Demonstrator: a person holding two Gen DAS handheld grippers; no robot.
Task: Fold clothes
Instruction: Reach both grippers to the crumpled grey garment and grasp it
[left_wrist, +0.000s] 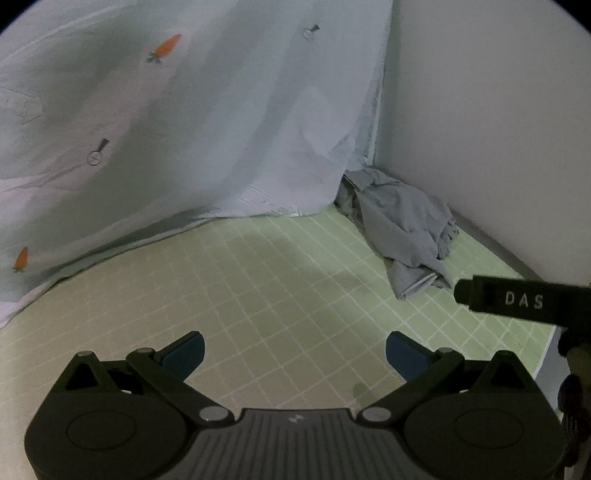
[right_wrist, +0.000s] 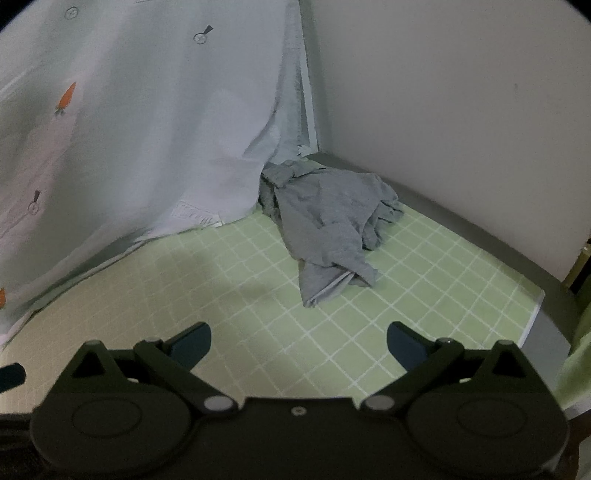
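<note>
A crumpled grey garment (left_wrist: 402, 229) (right_wrist: 325, 225) lies in a heap on the green checked mat (left_wrist: 258, 288) (right_wrist: 388, 295), at the far corner where the wall and a hanging sheet meet. My left gripper (left_wrist: 295, 352) hovers open over the bare mat, well short of the garment, nothing between its blue pads. The right gripper (right_wrist: 299, 345) is also open and empty, with the garment's near end straight ahead of it. Part of the right gripper's body, marked DAS (left_wrist: 521, 299), shows at the right edge of the left wrist view.
A pale sheet printed with carrots (left_wrist: 166, 122) (right_wrist: 129, 129) hangs down the left side onto the mat. A plain white wall (left_wrist: 480, 129) (right_wrist: 443, 110) bounds the right, with a grey ledge (right_wrist: 517, 258) along its foot. The mat's right edge (right_wrist: 535, 314) drops off.
</note>
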